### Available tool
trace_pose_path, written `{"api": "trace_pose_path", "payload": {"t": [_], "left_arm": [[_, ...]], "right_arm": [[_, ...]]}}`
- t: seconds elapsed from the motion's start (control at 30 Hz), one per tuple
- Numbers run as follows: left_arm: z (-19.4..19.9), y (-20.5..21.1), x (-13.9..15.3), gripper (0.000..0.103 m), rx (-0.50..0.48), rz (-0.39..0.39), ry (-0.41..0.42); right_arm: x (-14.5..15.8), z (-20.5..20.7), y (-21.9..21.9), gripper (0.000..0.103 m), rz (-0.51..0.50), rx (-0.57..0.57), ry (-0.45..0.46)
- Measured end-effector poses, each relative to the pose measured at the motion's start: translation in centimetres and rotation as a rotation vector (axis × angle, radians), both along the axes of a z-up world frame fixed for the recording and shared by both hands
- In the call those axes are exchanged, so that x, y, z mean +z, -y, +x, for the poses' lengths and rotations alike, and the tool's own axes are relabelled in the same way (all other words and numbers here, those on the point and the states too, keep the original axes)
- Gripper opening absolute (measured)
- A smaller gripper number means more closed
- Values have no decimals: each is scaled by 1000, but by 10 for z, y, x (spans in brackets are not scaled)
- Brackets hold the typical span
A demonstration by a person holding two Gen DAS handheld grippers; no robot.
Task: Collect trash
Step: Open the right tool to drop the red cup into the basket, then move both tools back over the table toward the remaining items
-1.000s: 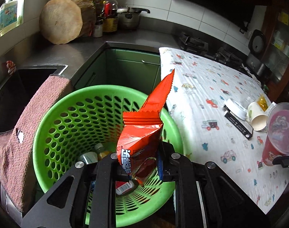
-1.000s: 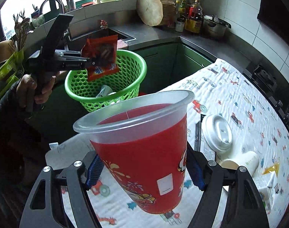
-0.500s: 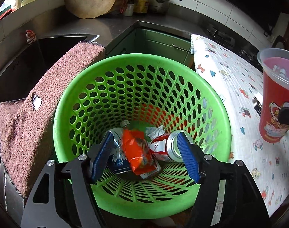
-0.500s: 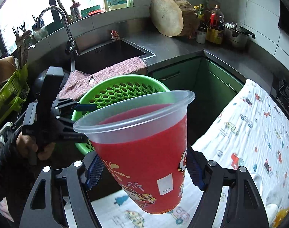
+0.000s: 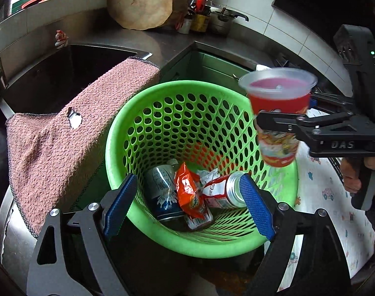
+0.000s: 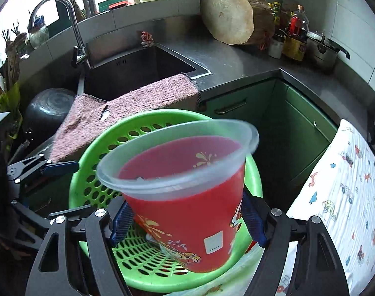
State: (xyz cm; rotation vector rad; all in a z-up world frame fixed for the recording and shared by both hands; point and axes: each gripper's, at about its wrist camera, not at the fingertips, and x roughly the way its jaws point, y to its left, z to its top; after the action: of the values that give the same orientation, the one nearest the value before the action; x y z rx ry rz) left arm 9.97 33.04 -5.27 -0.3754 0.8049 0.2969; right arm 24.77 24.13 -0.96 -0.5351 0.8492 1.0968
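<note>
Right gripper (image 6: 187, 218) jaws just widening around red cup (image 6: 185, 197), green basket (image 6: 162, 278)

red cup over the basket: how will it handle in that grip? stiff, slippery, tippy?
The red cup looks like thin plastic, so probably light and flexible under a squeeze. It tapers downward, so it may slide out between the right gripper's pads. It already tilts over the green basket, so it will likely tumble in.
</note>
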Motion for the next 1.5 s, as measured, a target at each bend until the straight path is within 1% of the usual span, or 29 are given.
{"api": "trace_pose_path", "payload": {"t": [0.03, 0.1, 0.13, 0.17, 0.27, 0.37, 0.53, 0.67, 0.77, 0.87, 1.0, 1.23, 1.33, 1.43, 1.5], "left_arm": [[-1, 0, -1, 84, 0, -1, 1], [-2, 1, -3, 84, 1, -2, -3], [-2, 1, -5, 84, 1, -3, -6], [-3, 2, -6, 84, 1, -2, -9], [-5, 2, -7, 84, 2, 0, -13], [-6, 1, -6, 84, 4, -4, -7], [-6, 8, -1, 84, -5, 0, 5], [0, 18, 3, 84, -23, -2, 9], [7, 30, 7, 84, -46, 5, 12], [16, 47, 12, 86, -78, 15, 19], [31, 72, 17, 86, -130, 22, 26], [66, 126, 26, 86, -241, 33, 36], [79, 150, 29, 86, -286, 33, 38], [92, 171, 31, 86, -326, 32, 38], [98, 183, 32, 86, -349, 35, 38]], "right_arm": [[-4, 0, -4, 82, -15, 6, 3], [-9, -2, -10, 84, -22, 0, 44], [-9, -3, -10, 85, -19, -2, 50], [-9, -5, -10, 87, -11, 3, 37], [-5, -12, -6, 88, 5, 19, 34], [3, -20, 6, 89, 14, 24, 63], [19, -22, 43, 90, 61, -10, 41], [28, -21, 84, 91, 82, -56, 50], [31, -18, 120, 91, 78, -97, 66], [34, -11, 162, 92, 73, -157, 75], [39, 1, 228, 92, 82, -275, 87], [54, 24, 347, 92, 99, -519, 129], [56, 36, 395, 92, 128, -632, 115], [53, 47, 435, 92, 155, -746, 98], [45, 53, 454, 92, 178, -806, 53]]}}
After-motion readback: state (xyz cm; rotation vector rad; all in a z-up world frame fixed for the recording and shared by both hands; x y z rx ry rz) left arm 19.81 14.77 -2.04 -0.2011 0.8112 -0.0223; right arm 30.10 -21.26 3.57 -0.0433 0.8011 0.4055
